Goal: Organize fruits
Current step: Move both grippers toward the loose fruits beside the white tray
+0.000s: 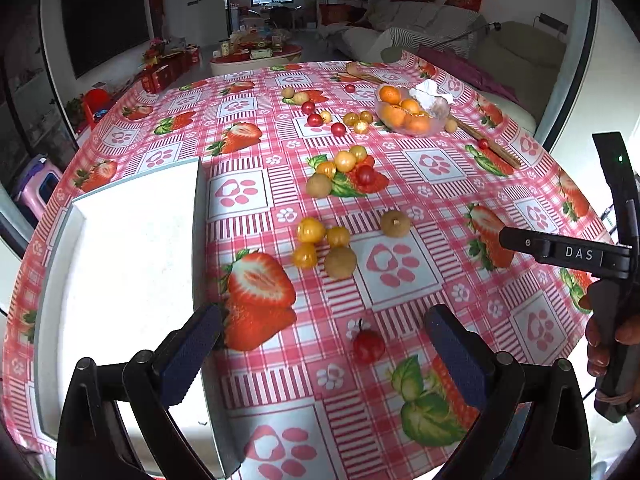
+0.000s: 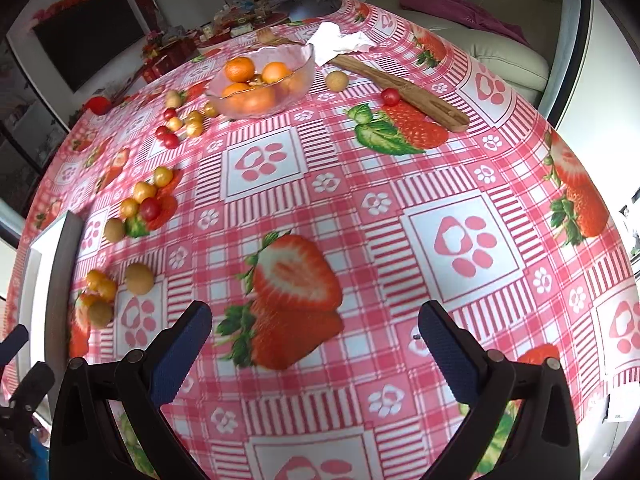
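Small fruits lie scattered on a pink strawberry-print tablecloth. My left gripper (image 1: 322, 338) is open and empty, low over the cloth, with a red cherry tomato (image 1: 368, 345) between its fingers. A cluster of yellow berries (image 1: 310, 231) and brown longans (image 1: 340, 262) lies just beyond. A white rectangular tray (image 1: 132, 264) sits at its left. A glass bowl of oranges (image 1: 410, 114) stands farther back; it also shows in the right wrist view (image 2: 260, 80). My right gripper (image 2: 316, 330) is open and empty above bare cloth.
A wooden spatula (image 2: 404, 90) and a crumpled white tissue (image 2: 340, 42) lie beside the bowl. More tomatoes and berries (image 2: 146, 198) lie mid-table. The tray's edge (image 2: 60, 276) shows at left. A sofa and TV stand beyond the table.
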Motion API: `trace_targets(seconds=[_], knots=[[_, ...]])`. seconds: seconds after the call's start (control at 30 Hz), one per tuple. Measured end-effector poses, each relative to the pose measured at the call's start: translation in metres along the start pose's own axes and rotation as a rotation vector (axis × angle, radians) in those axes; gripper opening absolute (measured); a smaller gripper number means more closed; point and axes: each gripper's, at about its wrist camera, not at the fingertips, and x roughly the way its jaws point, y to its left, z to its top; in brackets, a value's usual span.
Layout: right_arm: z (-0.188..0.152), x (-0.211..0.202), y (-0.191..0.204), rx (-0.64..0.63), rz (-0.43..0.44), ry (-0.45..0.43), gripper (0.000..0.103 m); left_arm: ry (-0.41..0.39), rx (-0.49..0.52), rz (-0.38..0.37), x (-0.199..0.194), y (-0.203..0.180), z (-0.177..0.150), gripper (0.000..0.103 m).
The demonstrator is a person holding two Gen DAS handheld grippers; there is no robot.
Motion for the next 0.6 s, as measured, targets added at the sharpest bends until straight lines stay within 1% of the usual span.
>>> trace_targets(seconds=[0.1,0.2,0.3,0.4,0.5,0.6], knots=[[-0.021,-0.016,0.015,-0.040,-0.002,-0.007,0.103,0.052,0.012,0.005,0.002,-0.003,-0.022,0.103],[-0.034,-0.028,0.020,-0.033,0.020,-0.023,0.103,0.045,0.027,0.025,-0.002,-0.004,-0.034,0.103],[-0.045,-0.035,0.020,-0.035,0.046,-0.021,0.103,0.036,0.030,0.054,-0.002,-0.010,-0.037,0.103],[-0.050,-0.043,0.023,-0.078,0.073,-0.016,0.103,0.021,-0.013,0.088,-0.001,-0.014,-0.040,0.103],[-0.052,-0.053,0.025,-0.152,0.084,-0.026,0.103,0.047,-0.073,0.100,0.007,-0.017,-0.040,0.103],[-0.051,-0.061,0.023,-0.172,0.091,-0.038,0.103,0.065,-0.101,0.108,0.011,-0.020,-0.039,0.103]])
